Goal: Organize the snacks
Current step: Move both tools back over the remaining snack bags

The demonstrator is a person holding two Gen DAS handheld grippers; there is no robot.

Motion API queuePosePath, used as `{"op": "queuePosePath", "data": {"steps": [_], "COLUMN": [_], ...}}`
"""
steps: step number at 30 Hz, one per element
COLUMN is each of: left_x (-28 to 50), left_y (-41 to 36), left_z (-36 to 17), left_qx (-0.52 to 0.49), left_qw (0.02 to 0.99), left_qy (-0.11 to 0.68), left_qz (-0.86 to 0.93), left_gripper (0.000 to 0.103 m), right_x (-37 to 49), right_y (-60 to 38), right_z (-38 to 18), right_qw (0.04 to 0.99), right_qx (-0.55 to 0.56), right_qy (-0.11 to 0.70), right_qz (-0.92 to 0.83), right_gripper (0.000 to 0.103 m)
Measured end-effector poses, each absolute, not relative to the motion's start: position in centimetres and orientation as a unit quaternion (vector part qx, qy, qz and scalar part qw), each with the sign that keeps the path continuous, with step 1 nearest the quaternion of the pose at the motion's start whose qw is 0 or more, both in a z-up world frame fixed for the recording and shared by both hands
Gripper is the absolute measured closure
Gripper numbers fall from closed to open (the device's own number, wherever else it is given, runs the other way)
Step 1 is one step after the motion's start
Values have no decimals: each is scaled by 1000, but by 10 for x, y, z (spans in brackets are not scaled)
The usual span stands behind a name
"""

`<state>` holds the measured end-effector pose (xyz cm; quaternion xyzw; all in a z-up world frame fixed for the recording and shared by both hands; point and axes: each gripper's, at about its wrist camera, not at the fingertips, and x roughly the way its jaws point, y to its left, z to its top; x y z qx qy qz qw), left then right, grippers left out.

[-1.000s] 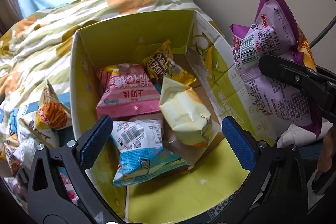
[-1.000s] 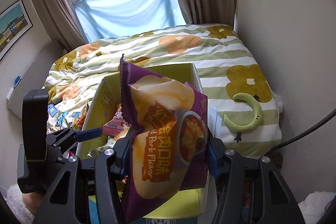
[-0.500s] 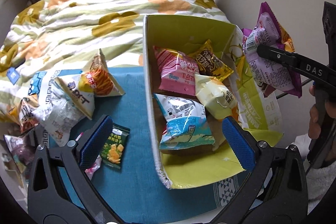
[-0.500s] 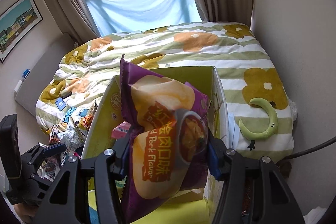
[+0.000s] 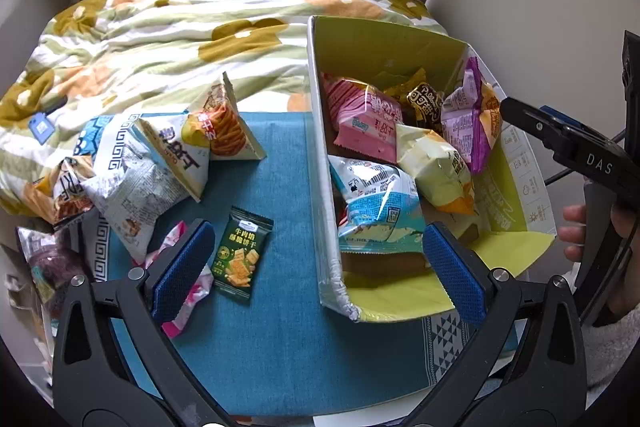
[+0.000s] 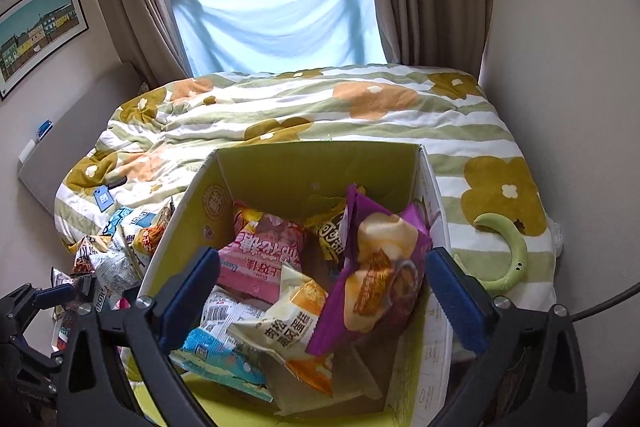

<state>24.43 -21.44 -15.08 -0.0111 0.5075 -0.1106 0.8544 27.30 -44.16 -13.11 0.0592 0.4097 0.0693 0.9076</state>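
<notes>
A yellow-green cardboard box stands open on a blue cloth. It holds a pink pack, a pale yellow pack, a blue-white pack and a purple chip bag leaning on its right wall. My right gripper is open and empty just above the box. My left gripper is open and empty over the cloth and the box's near left wall. A small dark green pack and a pink wrapper lie by its left finger.
Several loose snack bags are piled on the left of the cloth. A flowered quilt covers the bed behind. A green crescent toy lies on the bed at right. The right gripper's body and a hand show at right.
My right gripper has opened and let go of the purple chip bag, which now rests in the box. My left gripper has pulled back and to the left, away from the box.
</notes>
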Motion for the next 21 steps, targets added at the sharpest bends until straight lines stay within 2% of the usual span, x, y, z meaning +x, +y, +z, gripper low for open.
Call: {"op": "queuePosePath", "data": {"steps": [8,21], "left_x": [223,175], "left_y": [-208,-129], "left_z": [-131,-99], "left_qx": [-12,-39], "left_qw": [871,896], "left_qy": [479,442], "left_qz": [-106,-9], "left_gripper": [0,0], "right_x": [243,227], "right_y": [-436,-389], "right_z": [-131,-83], "right_qw": [897,913], "right_qx": [44,22], "right_qy": [435,386], "right_qz": [67,126], "right_gripper": [1,1]}}
